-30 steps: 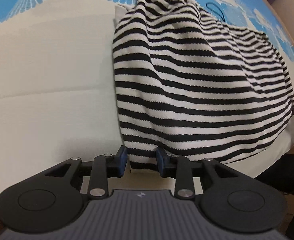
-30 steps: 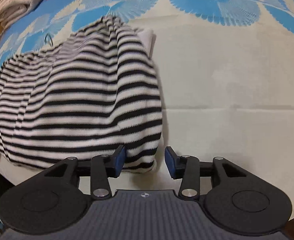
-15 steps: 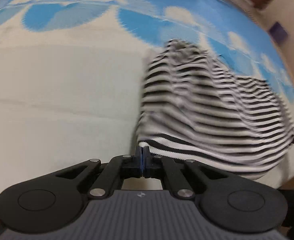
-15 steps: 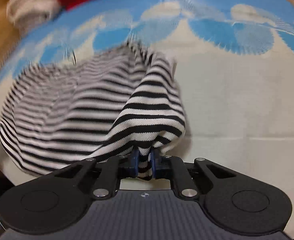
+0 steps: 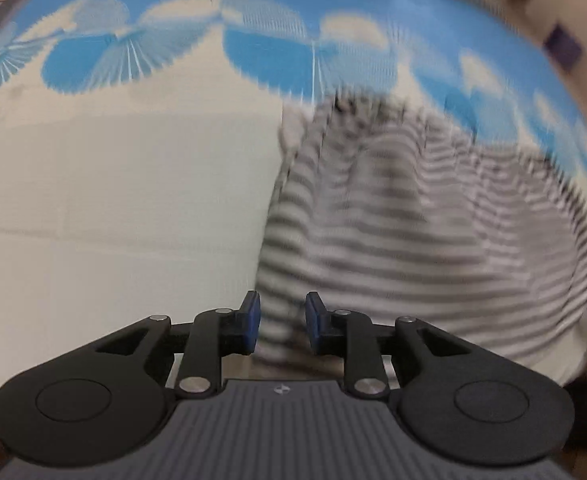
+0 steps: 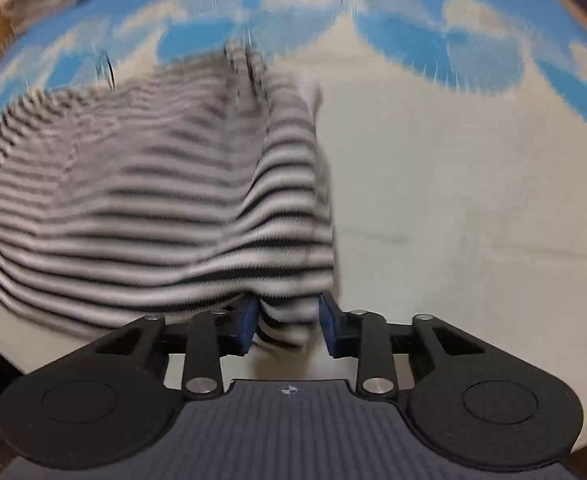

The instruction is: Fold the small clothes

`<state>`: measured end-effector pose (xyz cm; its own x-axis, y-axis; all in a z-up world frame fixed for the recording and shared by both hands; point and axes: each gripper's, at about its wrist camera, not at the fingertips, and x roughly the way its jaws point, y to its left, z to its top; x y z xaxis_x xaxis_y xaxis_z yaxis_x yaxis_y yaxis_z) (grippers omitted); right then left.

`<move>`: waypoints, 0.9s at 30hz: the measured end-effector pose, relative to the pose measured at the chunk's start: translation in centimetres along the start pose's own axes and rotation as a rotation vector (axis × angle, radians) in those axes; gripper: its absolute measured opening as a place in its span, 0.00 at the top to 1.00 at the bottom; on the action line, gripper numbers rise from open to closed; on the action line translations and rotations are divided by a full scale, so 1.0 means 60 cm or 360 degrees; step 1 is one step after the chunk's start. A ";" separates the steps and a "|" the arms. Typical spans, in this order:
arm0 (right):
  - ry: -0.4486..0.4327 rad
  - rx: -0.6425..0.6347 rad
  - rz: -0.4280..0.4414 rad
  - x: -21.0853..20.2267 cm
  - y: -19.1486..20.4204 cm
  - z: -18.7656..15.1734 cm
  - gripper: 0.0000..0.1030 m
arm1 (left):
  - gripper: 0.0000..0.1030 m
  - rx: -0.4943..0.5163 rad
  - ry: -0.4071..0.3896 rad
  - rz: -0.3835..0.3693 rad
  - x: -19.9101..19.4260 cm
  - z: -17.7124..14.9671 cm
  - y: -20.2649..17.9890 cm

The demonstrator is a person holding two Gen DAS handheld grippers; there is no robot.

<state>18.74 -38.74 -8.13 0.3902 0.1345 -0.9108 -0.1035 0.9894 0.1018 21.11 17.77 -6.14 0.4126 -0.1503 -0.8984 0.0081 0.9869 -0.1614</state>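
Your striped top (image 5: 413,216) lies on the bed cover (image 5: 113,208) with the blue and cream fan pattern. It is bunched up and blurry, so you cannot see its exact shape. It spreads sideways between your two hands, and its near edge hangs right at your fingers.

Look at your left gripper (image 5: 279,326). Its fingers are apart and opening wider. The near left corner of the top sits in the gap between them, but the blue pads do not seem to press on it.

Now your right gripper (image 6: 287,326). Its fingers are apart and opening too. The near right corner of the top (the part with the sharp black stripes) fills the space between them. It looks loose there, though the blur makes it hard to be sure.

So each hand is right at its own corner, and neither hand is nearer than the other. The long side of the top runs from one hand across to the other. The rest of the cloth lies away from you, further up the bed.

If you want to fold it, the far edge is where the near edge has to go, straight ahead of both hands
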 end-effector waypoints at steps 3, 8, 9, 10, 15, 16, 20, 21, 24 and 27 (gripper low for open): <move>-0.0168 0.0005 -0.0049 -0.010 0.002 0.019 0.65 | 0.74 0.0000 -0.0092 0.0043 0.002 0.021 -0.021; -0.0395 0.0173 -0.0068 -0.010 -0.011 0.054 0.64 | 0.74 -0.0035 -0.0195 0.0063 0.015 0.041 -0.046; -0.0435 0.0194 -0.0069 -0.007 -0.011 0.058 0.63 | 0.74 -0.0047 -0.0206 0.0071 0.024 0.048 -0.049; -0.0451 0.0212 -0.0083 0.000 -0.010 0.065 0.62 | 0.74 -0.0055 -0.0221 0.0080 0.027 0.051 -0.052; -0.0472 0.0201 -0.0111 0.038 0.003 0.094 0.58 | 0.68 -0.0024 -0.0239 0.0114 0.037 0.101 -0.076; -0.0484 0.0178 -0.0108 0.043 0.007 0.100 0.58 | 0.60 -0.0004 -0.0229 0.0141 0.040 0.115 -0.081; -0.0454 0.0115 -0.0132 0.076 0.023 0.121 0.54 | 0.52 0.0065 -0.0218 0.0153 0.072 0.159 -0.094; -0.0450 0.0104 -0.0132 0.082 0.025 0.126 0.54 | 0.52 0.0070 -0.0235 0.0170 0.083 0.164 -0.093; -0.0416 0.0069 -0.0162 0.105 0.029 0.136 0.54 | 0.53 0.0068 -0.0286 0.0199 0.116 0.158 -0.081; -0.0409 0.0042 -0.0210 0.119 0.032 0.151 0.54 | 0.57 0.0071 -0.0300 0.0208 0.129 0.168 -0.074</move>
<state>29.60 -35.39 -10.85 0.6181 0.0108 -0.7860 -0.0138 0.9999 0.0029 33.42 12.82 -8.25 0.5755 -0.0116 -0.8177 -0.0178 0.9995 -0.0267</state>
